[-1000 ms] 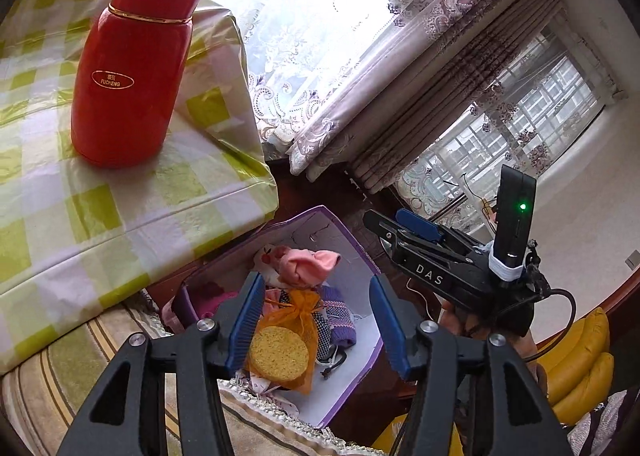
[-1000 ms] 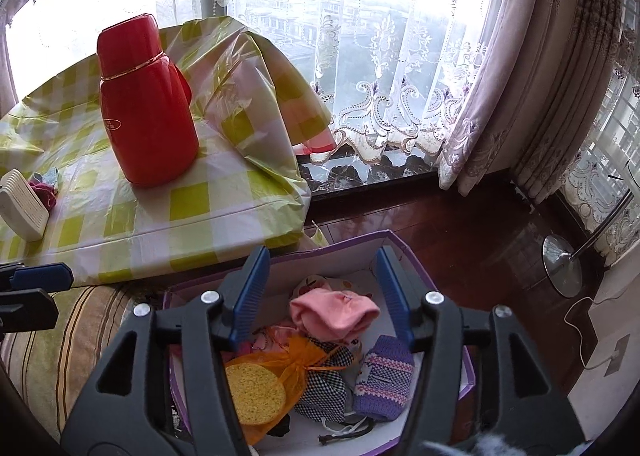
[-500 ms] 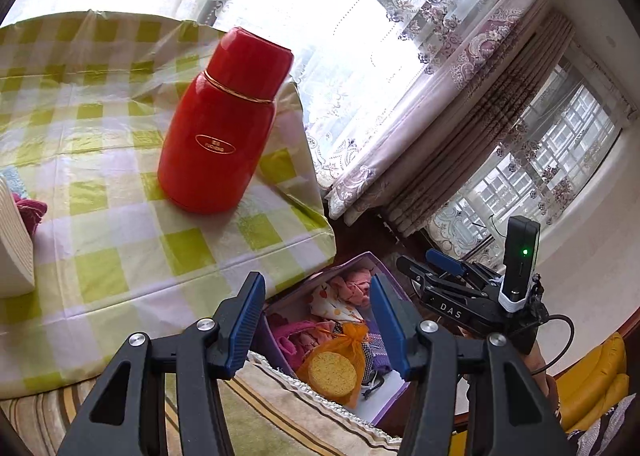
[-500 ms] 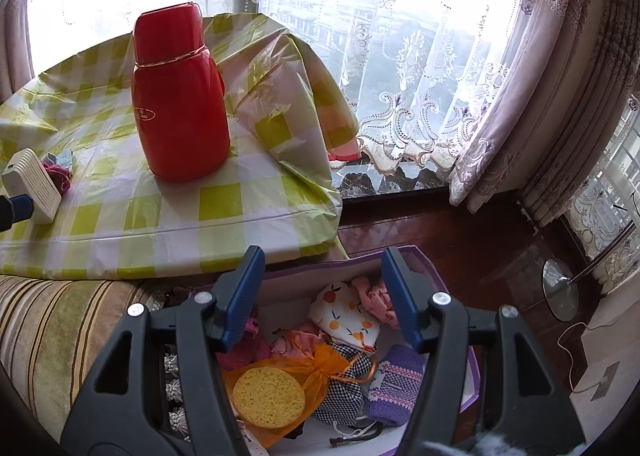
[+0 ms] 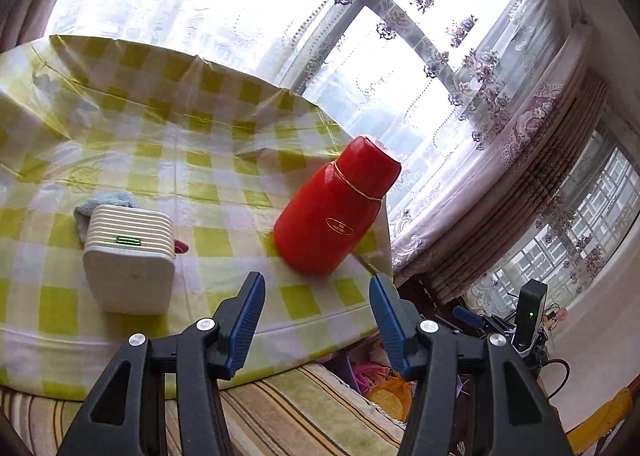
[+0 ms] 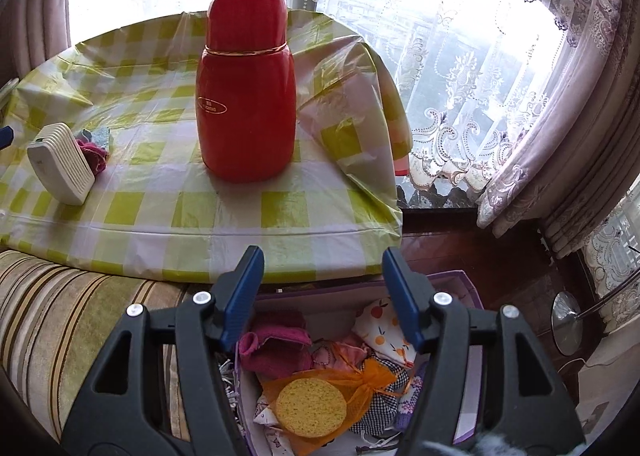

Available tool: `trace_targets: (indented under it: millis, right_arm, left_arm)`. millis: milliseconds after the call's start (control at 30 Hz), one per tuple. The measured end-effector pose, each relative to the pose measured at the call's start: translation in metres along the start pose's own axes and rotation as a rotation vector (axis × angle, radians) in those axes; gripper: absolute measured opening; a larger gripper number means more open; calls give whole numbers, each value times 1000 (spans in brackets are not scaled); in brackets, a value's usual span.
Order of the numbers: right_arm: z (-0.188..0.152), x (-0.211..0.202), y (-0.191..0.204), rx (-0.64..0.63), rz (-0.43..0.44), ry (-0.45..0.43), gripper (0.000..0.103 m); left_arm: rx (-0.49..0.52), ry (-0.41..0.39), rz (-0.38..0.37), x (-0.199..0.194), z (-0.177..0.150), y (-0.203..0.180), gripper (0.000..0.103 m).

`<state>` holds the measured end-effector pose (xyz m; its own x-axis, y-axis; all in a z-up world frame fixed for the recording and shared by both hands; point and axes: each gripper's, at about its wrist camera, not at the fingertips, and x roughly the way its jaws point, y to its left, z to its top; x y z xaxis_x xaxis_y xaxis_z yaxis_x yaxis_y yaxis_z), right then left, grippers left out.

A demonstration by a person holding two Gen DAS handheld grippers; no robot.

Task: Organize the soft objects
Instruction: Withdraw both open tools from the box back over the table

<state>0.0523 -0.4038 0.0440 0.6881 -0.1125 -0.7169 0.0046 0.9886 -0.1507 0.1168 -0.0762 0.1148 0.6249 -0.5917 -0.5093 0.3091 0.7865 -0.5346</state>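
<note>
left claw [image 5: 317,310]: we see it half open, empty, over counter [image 5: 208,192] | right claw [image 6: 322,288]: open, empty, above box [image 6: 466,288]

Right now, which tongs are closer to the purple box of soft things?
Right. The right tongs hang open just above the purple box, while the left tongs point at the checked table, the box low to their right.

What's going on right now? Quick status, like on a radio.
Both grippers, left and right, open, empty. Box of soft things below right gripper. Pink cloth and blue cloth remain on table, tucked behind white device. Red flask standing nearby.
</note>
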Motion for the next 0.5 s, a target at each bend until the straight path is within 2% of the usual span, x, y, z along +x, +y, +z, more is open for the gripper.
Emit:
trace_targets:
  millis: [233, 500]
  right_arm:
    - [11, 6, 37, -76, 59, 3, 66]
    - [32, 14, 78, -163, 136, -6, 67]
  left_arm:
    - [-75, -72, 86, -37, 10, 51, 56]
    - [-152, -108, 167, -57, 18, 105, 56]
